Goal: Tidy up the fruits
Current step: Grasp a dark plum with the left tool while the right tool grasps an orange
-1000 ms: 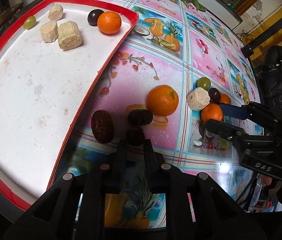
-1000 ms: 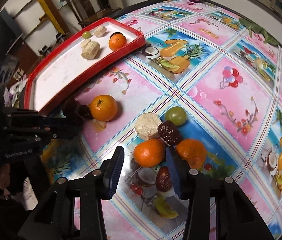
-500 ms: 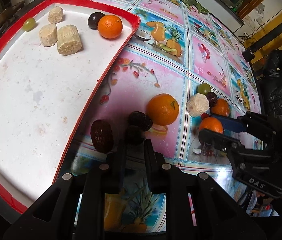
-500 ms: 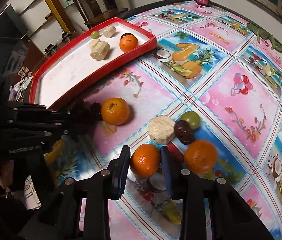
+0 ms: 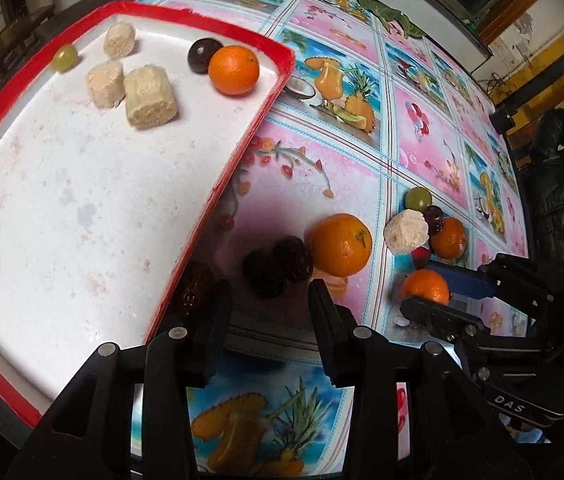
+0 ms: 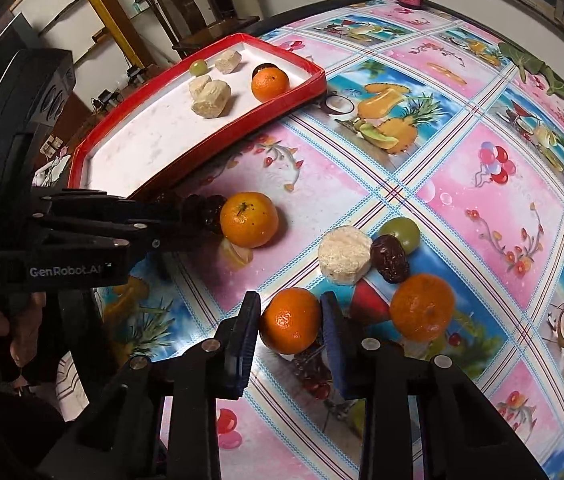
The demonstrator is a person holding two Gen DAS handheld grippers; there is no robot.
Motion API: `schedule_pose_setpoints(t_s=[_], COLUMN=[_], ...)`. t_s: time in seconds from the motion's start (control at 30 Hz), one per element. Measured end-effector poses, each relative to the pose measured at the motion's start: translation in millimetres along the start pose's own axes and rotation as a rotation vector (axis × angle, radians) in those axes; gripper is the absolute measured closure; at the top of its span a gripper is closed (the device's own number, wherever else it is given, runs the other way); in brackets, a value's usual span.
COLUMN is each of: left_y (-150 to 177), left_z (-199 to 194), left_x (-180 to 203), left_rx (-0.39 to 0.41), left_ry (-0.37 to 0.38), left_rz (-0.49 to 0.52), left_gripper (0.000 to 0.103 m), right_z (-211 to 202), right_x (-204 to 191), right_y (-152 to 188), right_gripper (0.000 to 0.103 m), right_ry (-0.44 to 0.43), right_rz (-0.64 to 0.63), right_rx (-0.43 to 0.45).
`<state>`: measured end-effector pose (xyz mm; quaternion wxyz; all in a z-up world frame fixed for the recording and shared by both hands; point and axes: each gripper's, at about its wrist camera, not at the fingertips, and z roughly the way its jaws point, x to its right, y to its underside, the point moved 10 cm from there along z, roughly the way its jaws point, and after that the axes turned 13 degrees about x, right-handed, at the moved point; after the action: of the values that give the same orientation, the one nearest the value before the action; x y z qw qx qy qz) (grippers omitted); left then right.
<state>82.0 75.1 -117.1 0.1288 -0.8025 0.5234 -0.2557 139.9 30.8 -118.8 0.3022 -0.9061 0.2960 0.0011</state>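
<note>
Fruit-print tablecloth (image 6: 461, 184) covers the whole table. Red-rimmed white tray (image 5: 218, 184) sits at its far-left corner, holding three pale puffed cakes (image 5: 150, 96), one orange (image 5: 234, 70), a dark plum (image 5: 204, 55) touching it, and a green grape (image 5: 65, 58) near the rim.

Loose on the cloth: a large orange (image 6: 249, 220) mid-table; beside it a cluster of a pale cake (image 6: 344, 255), a green grape (image 6: 403, 233), a wrinkled date (image 6: 389, 258) and another orange (image 6: 421, 307).

Right gripper (image 6: 290, 316): blue pads pressed to both sides of a small orange (image 6: 290, 321), clamped, fruit on or just above the cloth.

Left gripper (image 5: 266, 300): jaws have just been opening, now apart, nothing pinched. Two dark dates (image 5: 278, 266) lie just ahead of its tips, touching the large orange; a third dark date (image 5: 194, 290) sits against the tray edge beside the left finger.
</note>
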Motion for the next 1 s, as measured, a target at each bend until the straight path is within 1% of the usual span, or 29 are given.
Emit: schedule_pose_setpoints(t_s=[0.13, 0.17, 0.2, 0.23, 0.27, 0.37, 0.47, 0.53, 0.77, 1.0], left_y=[-4, -5, -6, -5, -5, 5, 14, 16, 15, 2], left_z=[5, 5, 6, 6, 6, 2, -1, -4, -13, -33], left_x=[3, 4, 4, 4, 4, 10, 15, 17, 17, 8], left_rx=[0.002, 0.003, 0.001, -0.004, -0.011, -0.034, -0.039, -0.039, -0.019, 0.014], left_ry=[-0.013, -0.015, -0.014, -0.008, 0.003, 0.039, 0.048, 0.054, 0.048, 0.034], left_rz=[0.043, 0.053, 0.063, 0.067, 0.067, 0.093, 0.112, 0.101, 0.098, 0.097], left_gripper=[0.066, 0.069, 0.076, 0.078, 0.082, 0.082, 0.082, 0.082, 0.082, 0.082], right_z=[-1, -2, -2, -3, -3, -3, -2, -1, -2, -11], right_x=[-2, -3, -4, -4, -4, -6, -7, -8, -14, -19], right_y=[0, 0, 0, 0, -1, -1, -1, -2, -4, -14], right_gripper=[0.072, 0.072, 0.072, 0.072, 0.072, 0.072, 0.072, 0.072, 0.072, 0.072], right_ry=[-0.004, -0.005, -0.006, -0.008, -0.010, -0.013, -0.017, -0.021, -0.030, -0.045], right_rz=[0.000, 0.000, 0.000, 0.002, 0.004, 0.002, 0.006, 0.009, -0.001, -0.004], right_rx=[0.002, 0.004, 0.005, 0.006, 0.006, 0.008, 0.012, 0.012, 0.024, 0.052])
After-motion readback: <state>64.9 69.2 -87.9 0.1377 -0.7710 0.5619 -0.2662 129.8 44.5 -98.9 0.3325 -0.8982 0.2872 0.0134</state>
